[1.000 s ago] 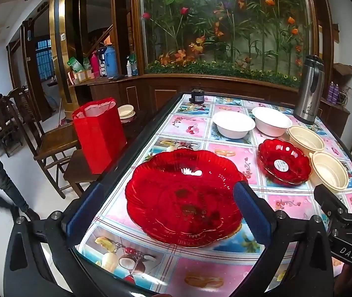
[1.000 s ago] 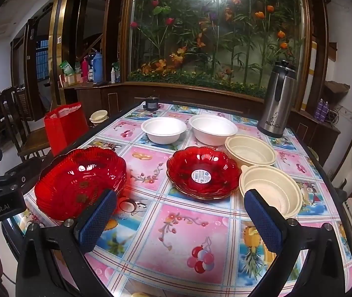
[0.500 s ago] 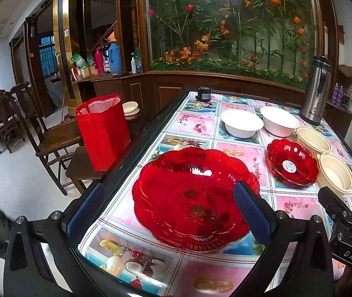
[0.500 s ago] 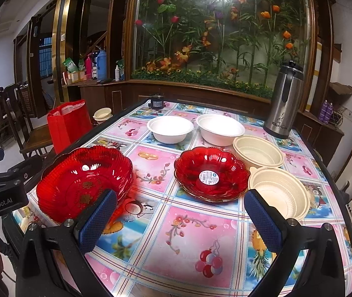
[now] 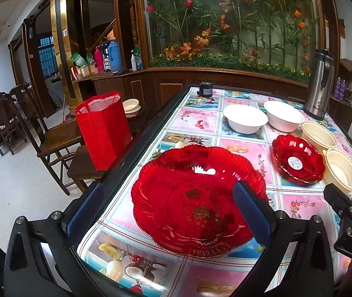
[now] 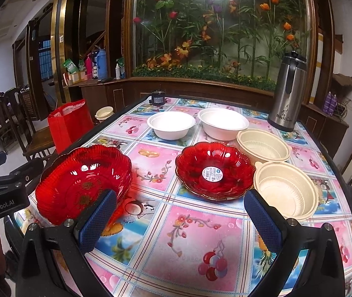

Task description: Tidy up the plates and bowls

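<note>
Both wrist views have drawn back slightly over the last second; the dishes on the table (image 6: pixel 166 242) lie as they did, and the standing person seen at far left a second ago is gone from the left wrist view.

Left gripper (image 5: pixel 168 210): jaws spread wide, holding nothing. Its right finger (image 5: pixel 249 212) overlaps the big red plate (image 5: pixel 195 205) in the left wrist view; contact cannot be confirmed. Its left finger (image 5: pixel 87 210) sits beyond the table's left edge.

Right gripper (image 6: pixel 179 219): jaws spread wide, empty, hovering over bare tablecloth at the near edge. Its left finger (image 6: pixel 96 219) overlaps the big red plate's (image 6: pixel 84 180) near rim in the right wrist view; whether it touches cannot be told.

Dish positions:
- Big red plate: near left corner, close to the left edge.
- Small red plate (image 6: pixel 214 170), label at its centre: mid-table, well apart from the big one.
- Two cream bowls (image 6: pixel 285 190) (image 6: pixel 262 144): along the right edge, just beside the small red plate.
- Two white bowls (image 6: pixel 171 125) (image 6: pixel 223 122): side by side toward the far edge.
- Steel flask (image 6: pixel 287 94): far right corner.
- Red bag (image 5: pixel 103 128): on a chair off the left edge.
</note>
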The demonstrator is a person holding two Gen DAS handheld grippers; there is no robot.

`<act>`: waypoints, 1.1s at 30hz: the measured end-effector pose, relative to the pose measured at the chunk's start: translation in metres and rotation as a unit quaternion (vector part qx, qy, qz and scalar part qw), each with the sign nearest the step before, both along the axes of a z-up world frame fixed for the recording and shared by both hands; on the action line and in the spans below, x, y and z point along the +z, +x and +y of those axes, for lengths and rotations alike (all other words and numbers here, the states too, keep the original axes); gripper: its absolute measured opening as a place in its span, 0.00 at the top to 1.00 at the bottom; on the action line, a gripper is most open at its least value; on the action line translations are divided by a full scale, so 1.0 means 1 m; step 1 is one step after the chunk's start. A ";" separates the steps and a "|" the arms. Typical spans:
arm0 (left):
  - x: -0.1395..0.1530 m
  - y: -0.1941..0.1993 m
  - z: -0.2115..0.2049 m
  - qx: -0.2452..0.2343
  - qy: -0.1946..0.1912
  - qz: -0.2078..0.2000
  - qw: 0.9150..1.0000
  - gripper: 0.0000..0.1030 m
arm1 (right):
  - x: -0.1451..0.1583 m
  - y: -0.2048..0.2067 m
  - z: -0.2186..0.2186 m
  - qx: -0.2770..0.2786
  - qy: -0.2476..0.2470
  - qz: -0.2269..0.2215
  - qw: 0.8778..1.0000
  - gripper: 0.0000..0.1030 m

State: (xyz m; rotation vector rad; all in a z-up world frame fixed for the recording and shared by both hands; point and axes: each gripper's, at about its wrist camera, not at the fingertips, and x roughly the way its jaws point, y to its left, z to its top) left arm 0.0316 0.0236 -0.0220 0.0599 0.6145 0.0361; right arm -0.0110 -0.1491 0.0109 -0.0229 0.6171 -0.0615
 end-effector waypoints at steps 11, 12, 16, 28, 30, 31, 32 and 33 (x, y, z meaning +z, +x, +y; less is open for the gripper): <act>-0.019 0.025 0.025 0.036 0.009 0.024 0.999 0.00 | -0.009 0.033 0.020 0.030 0.004 0.019 0.999 0.00; -0.022 0.028 0.030 0.042 0.009 0.028 0.999 0.00 | -0.009 0.037 0.023 0.033 0.006 0.021 0.999 0.01; -0.028 0.037 0.039 0.054 0.009 0.036 0.998 0.00 | -0.013 0.053 0.035 0.045 0.005 0.024 0.999 0.01; -0.043 0.061 0.052 0.060 0.002 0.066 0.996 0.00 | -0.030 0.094 0.044 0.037 0.019 0.052 0.998 0.01; -0.046 0.062 0.055 0.060 0.001 0.069 0.996 0.00 | -0.034 0.099 0.044 0.036 0.021 0.060 0.997 0.01; -0.047 0.064 0.055 0.060 0.000 0.072 0.996 0.00 | -0.035 0.100 0.044 0.035 0.022 0.063 0.997 0.01; -0.048 0.065 0.056 0.059 -0.001 0.074 0.996 0.00 | -0.037 0.102 0.045 0.035 0.023 0.065 0.997 0.01; -0.049 0.066 0.057 0.059 -0.002 0.076 0.995 0.00 | -0.038 0.103 0.046 0.035 0.024 0.066 0.997 0.01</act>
